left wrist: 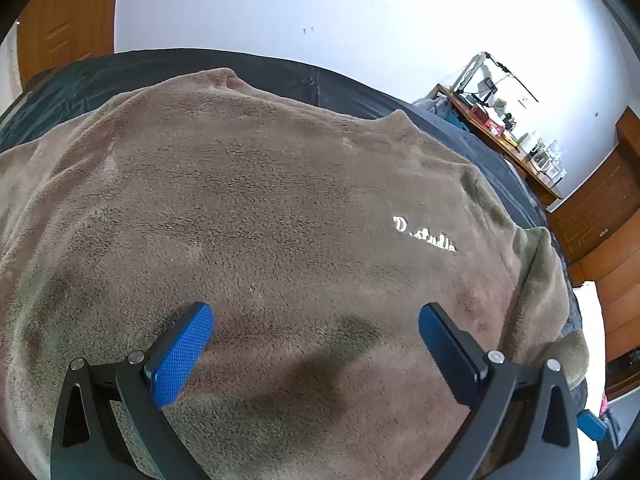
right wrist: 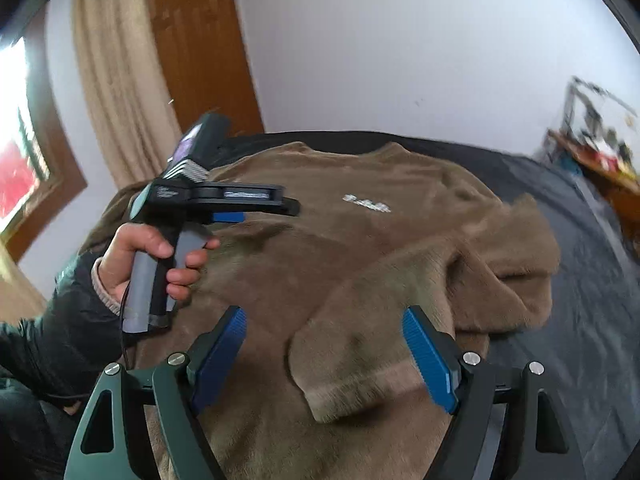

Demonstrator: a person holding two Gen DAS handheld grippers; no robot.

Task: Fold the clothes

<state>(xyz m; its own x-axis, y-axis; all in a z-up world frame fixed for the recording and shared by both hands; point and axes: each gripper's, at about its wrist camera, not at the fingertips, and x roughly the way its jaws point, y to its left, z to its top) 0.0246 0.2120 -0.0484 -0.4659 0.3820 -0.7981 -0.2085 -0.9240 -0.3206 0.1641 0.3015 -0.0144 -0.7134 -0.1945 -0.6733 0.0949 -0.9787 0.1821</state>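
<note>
A fuzzy brown sweater lies flat on a dark bed cover, one sleeve folded across toward 6 o'clock. The left gripper hangs above it, fingers apart and empty. The right gripper is released too, its blue pads either side of the sleeve, not squeezing.
</note>
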